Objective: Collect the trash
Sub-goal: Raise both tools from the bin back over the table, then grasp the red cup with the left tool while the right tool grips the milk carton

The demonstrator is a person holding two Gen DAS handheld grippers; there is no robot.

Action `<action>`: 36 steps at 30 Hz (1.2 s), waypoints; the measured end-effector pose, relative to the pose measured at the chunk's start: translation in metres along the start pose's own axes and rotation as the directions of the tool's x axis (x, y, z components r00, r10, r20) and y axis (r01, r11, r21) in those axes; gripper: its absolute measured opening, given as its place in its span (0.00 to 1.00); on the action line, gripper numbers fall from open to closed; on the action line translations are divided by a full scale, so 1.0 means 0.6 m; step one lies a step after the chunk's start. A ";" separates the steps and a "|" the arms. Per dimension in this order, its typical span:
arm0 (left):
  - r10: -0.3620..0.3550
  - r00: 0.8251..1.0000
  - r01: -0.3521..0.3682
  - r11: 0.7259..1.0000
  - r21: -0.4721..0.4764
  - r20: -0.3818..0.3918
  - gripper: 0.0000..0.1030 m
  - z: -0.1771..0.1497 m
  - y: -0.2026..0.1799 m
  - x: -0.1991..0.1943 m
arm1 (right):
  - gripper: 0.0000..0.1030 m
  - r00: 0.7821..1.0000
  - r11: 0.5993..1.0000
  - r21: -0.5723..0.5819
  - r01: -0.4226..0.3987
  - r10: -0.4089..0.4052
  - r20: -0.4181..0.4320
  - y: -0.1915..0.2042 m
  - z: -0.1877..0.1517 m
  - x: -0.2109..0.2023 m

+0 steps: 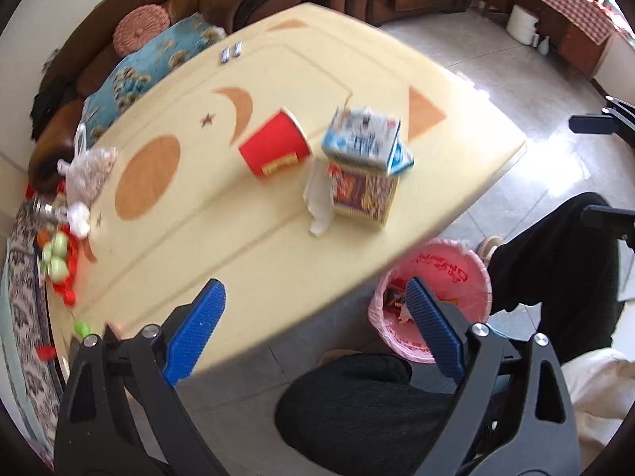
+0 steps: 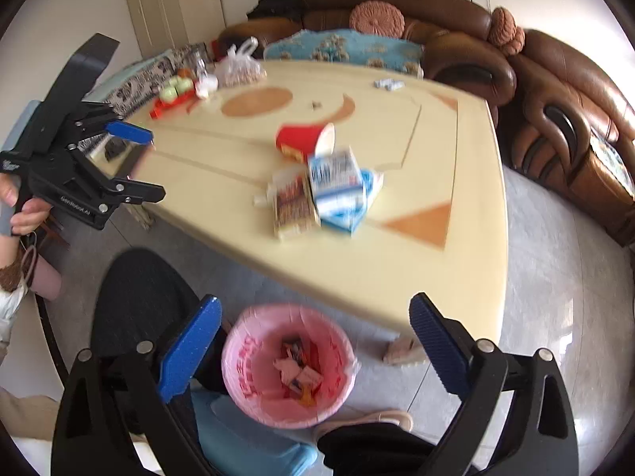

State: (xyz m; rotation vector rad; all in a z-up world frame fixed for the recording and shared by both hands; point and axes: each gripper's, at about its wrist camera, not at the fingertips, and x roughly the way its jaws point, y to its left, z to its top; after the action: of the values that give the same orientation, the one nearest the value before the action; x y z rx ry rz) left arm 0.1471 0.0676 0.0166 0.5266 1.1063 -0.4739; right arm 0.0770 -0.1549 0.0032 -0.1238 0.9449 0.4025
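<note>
Trash sits on the cream table [image 2: 456, 182]: a red paper cup [image 2: 303, 141] on its side, and just beside it a blue-and-white carton [image 2: 337, 186] lying on a printed box [image 2: 293, 208], with a crumpled white tissue [image 1: 319, 202] touching the box. My left gripper [image 1: 315, 333] gapes wide with nothing between its blue pads. My right gripper [image 2: 315, 343] is just as wide and empty, hanging above the pink-lined bin [image 2: 242, 361] on the floor, where a few wrappers [image 2: 297, 369] lie

Glossy table [image 2: 456, 182], plastic-lined bin [image 2: 238, 361], leather sofa [image 2: 563, 91]
</note>
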 end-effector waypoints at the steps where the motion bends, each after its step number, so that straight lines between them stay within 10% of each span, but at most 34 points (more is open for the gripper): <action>1: -0.002 1.000 0.002 1.000 0.017 0.012 0.87 0.015 0.011 -0.010 | 0.91 1.000 1.000 -0.002 -0.006 0.006 0.012 -0.004 0.018 -0.010; 14: -0.017 0.999 0.006 0.959 0.283 0.036 0.88 0.125 0.059 -0.019 | 0.91 0.997 0.998 -0.055 0.031 -0.027 0.068 -0.031 0.200 -0.041; 36: -0.055 0.982 0.128 0.900 0.418 -0.182 0.88 0.183 0.074 0.211 | 0.91 0.988 0.995 -0.092 -0.038 0.023 -0.150 -0.054 0.227 0.194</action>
State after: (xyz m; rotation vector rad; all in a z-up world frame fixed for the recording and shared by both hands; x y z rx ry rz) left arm 0.2985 0.0224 -0.0543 0.9159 1.1941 -0.7767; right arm 0.2540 -0.1144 -0.0135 -0.2285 1.0764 0.4715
